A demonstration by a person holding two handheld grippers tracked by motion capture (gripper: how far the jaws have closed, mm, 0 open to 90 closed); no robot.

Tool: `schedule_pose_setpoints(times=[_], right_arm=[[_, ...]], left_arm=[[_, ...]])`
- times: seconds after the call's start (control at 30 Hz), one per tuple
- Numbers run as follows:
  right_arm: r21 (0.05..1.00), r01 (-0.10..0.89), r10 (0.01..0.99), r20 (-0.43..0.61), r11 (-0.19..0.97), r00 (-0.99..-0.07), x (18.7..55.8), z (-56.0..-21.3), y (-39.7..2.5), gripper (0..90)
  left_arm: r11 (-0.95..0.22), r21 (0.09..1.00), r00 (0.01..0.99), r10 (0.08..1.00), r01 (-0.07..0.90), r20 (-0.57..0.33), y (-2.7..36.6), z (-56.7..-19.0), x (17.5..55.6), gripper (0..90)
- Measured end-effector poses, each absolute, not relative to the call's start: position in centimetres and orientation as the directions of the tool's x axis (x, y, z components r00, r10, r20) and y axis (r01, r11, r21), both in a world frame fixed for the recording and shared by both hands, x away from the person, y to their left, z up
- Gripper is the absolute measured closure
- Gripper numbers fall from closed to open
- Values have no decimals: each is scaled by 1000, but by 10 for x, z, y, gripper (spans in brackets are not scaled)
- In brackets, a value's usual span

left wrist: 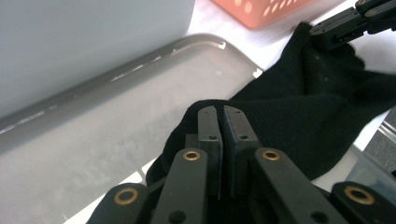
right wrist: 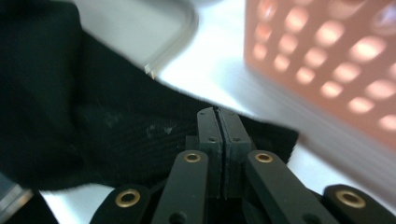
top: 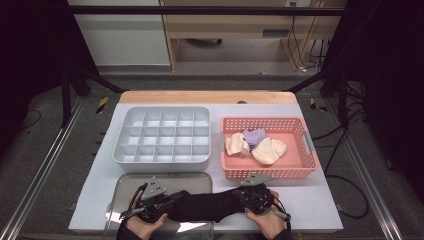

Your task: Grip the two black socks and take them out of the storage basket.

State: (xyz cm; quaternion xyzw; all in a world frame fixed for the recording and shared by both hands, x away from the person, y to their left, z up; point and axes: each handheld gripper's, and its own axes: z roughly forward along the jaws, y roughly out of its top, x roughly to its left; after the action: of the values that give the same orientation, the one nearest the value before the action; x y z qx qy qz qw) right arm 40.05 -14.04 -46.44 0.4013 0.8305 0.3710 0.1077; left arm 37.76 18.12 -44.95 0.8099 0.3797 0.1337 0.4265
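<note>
Black sock (top: 202,206), stretched over near edge of metal tray (top: 165,181); left tool (left wrist: 219,122) and right tool (right wrist: 217,122) each pinching one end. Step: spreading flat. Next: probably folding, ends brought together evenly.

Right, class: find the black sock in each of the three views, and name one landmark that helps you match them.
High view: black sock at bottom centre, stretched between the left gripper and right gripper.
Left gripper view: sock at centre and right, pinched by the shut jaws.
Right gripper view: sock at left and centre, pinched by the shut jaws.
Shared landmark: the pink basket.
</note>
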Motion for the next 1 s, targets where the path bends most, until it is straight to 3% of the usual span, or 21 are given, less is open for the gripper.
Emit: schedule_pose_setpoints(times=[0.23, 0.43, 0.53, 0.73, 1.0], right_arm=[[853, 437, 754, 80, 287, -652, 390, -433, -158, 887], [768, 539, 748, 122, 346, -653, 383, -454, -164, 872], [731, 578, 750, 138, 364, -646, 381, -463, -165, 819], [785, 545, 770, 143, 294, -621, 381, -450, -171, 684], [787, 565, 815, 146, 247, -561, 395, -450, -181, 594]], left_arm=[[-296, 850, 673, 734, 436, -90, 183, -437, 374, 856], [-351, 783, 681, 722, 513, -122, 179, -455, 369, 850], [-391, 756, 688, 718, 525, -107, 174, -461, 368, 828], [-331, 793, 659, 744, 512, -115, 187, -453, 369, 696], [-300, 790, 631, 764, 535, -138, 195, -456, 370, 665]])
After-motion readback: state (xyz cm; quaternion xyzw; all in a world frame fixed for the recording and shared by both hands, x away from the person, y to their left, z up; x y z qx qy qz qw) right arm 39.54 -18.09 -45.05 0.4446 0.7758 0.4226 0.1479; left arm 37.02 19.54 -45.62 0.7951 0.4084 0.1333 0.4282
